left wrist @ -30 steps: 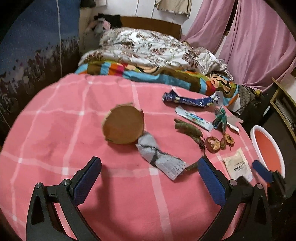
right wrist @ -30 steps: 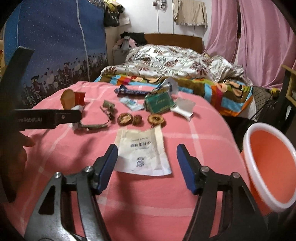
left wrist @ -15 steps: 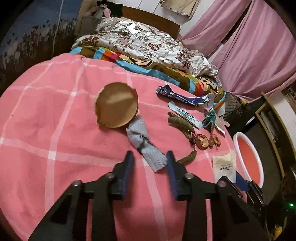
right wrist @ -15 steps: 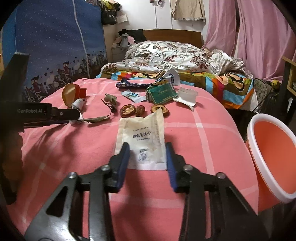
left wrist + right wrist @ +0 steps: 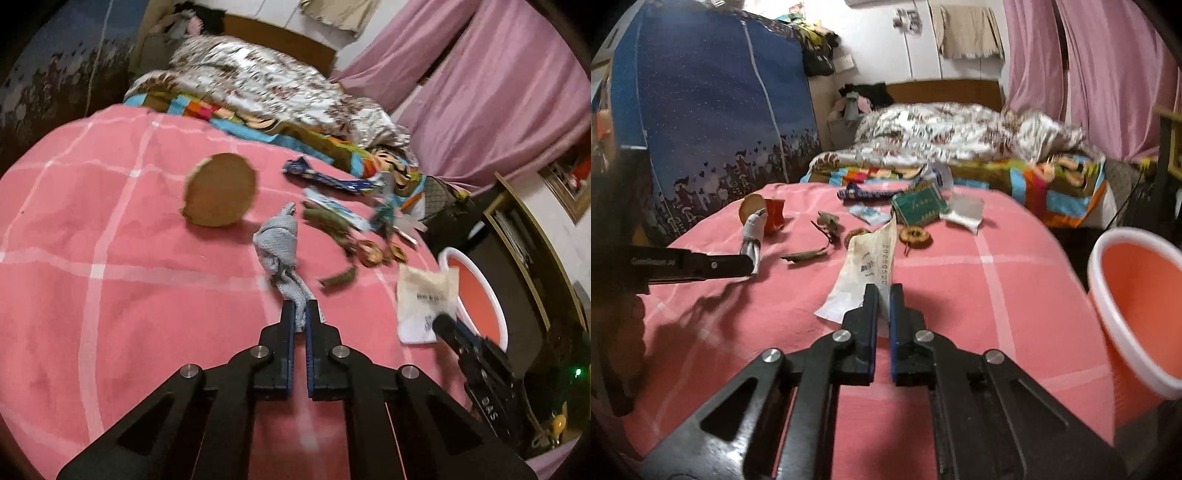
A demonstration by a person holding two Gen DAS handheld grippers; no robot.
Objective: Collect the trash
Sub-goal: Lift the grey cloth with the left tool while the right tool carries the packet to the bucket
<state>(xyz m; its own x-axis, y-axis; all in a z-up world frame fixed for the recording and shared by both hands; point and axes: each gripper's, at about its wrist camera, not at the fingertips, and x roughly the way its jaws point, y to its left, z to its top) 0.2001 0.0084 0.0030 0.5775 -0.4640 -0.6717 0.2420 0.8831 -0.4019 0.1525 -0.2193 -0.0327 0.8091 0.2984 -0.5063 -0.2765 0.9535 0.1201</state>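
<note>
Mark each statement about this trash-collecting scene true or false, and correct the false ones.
1. The left gripper is shut on the grey rag. True.
2. The right gripper is open and empty. False: its fingers are shut on the white paper packet.
3. The orange bin stands off the right edge of the pink blanket. True.
4. The green card already lies inside the bin. False: it still rests on the blanket, far side.
5. The round brown lid lies beyond the rag, apart from the left gripper. True.
</note>
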